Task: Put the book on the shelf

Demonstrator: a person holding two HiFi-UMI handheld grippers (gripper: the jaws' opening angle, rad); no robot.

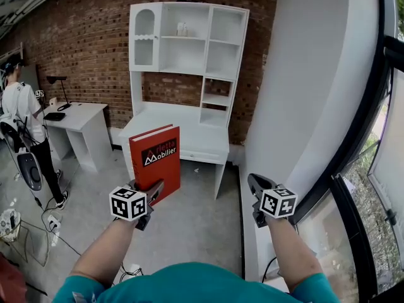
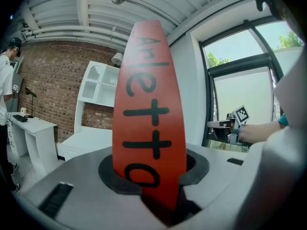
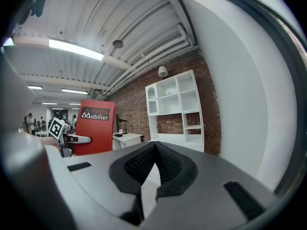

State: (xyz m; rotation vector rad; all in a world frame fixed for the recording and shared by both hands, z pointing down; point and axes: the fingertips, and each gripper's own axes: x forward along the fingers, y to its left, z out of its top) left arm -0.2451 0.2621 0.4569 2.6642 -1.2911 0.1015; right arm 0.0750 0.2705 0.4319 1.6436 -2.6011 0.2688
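A red book [image 1: 156,160] with white lettering stands upright in front of me, my left gripper [image 1: 150,194] shut on its lower edge. In the left gripper view the book's spine [image 2: 148,104] rises between the two pads [image 2: 115,174]. The white shelf unit [image 1: 206,43] with open compartments stands against the brick wall, beyond the book. My right gripper [image 1: 255,183] hovers to the right of the book, apart from it, its jaws shut with nothing between them [image 3: 154,150]. From the right gripper view the book [image 3: 96,128] shows at left and the shelf unit [image 3: 175,102] ahead.
A person [image 1: 22,112] stands at far left by a white desk [image 1: 79,115] carrying a lamp. Cables [image 1: 38,226] lie on the floor at left. A white wall [image 1: 303,106] and a dark-framed window [image 1: 372,169] close the right side. Small objects [image 1: 182,29] sit on an upper shelf.
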